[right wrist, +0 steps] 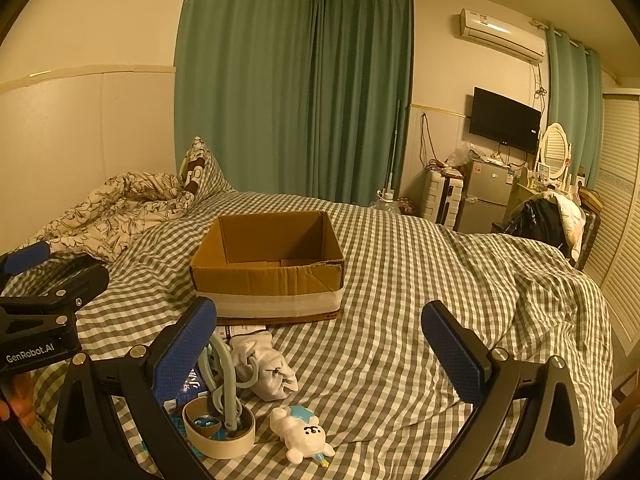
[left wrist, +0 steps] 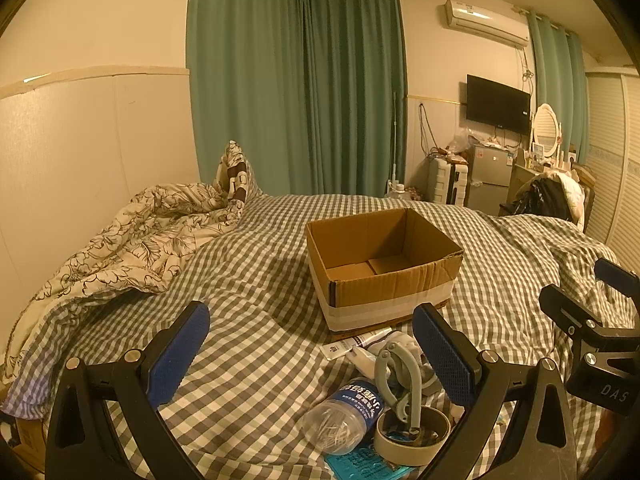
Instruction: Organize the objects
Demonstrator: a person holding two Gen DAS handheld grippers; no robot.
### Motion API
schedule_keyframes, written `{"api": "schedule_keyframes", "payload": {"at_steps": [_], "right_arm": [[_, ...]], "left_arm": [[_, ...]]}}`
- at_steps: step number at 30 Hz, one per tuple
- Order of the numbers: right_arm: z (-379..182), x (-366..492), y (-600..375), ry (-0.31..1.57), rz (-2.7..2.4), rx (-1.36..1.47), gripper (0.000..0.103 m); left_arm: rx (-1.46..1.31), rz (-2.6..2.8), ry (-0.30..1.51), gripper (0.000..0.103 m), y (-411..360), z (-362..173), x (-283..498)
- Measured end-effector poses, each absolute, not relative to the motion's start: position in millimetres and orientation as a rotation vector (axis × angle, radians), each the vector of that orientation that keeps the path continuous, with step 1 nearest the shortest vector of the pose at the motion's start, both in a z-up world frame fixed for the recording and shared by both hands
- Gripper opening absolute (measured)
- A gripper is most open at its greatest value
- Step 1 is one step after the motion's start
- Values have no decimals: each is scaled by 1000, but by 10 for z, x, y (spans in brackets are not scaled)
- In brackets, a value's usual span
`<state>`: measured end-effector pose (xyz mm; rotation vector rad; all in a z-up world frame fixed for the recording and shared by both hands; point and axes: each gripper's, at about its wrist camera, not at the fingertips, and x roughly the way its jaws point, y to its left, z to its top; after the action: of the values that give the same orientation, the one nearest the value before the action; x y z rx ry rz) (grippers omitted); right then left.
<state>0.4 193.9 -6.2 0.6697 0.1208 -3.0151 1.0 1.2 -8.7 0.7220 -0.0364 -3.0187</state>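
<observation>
Home bedroom, checked bed (left wrist: 260, 280), green curtains (left wrist: 296, 88), wall television (left wrist: 498, 103)

open brown cardboard box (right wrist: 267, 268): upright on bed | clear plastic water bottle (left wrist: 340, 416): on its side | beige tape roll (right wrist: 219, 428): flat, beside white bear toy (right wrist: 300, 432)

Teal curtains (left wrist: 296, 92), wall-mounted TV (left wrist: 498, 103), air conditioner (left wrist: 486, 22), checked bed (right wrist: 420, 264), dim warm light.

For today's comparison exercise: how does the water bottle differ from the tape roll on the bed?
The water bottle is clear plastic with a blue label and lies on its side; the tape roll is an opaque beige ring lying flat, with a grey-green hook's end inside it. Both rest on the checked bedsheet, before the cardboard box.
</observation>
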Motion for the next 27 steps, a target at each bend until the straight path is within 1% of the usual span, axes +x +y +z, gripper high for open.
{"api": "schedule_keyframes", "payload": {"at_steps": [13,21,27], "right_arm": [[-9,14,1915,134,-3007,668,103],[26,41,1919,141,-3004,665,103],[-39,12,1934,161,-2976,720,103]], "left_arm": [[743,-3029,-50,103,26,-69,24],[775,-3039,-24,103,4,-74,12],[850,-3024,-34,103,-3,-227,-43]]}}
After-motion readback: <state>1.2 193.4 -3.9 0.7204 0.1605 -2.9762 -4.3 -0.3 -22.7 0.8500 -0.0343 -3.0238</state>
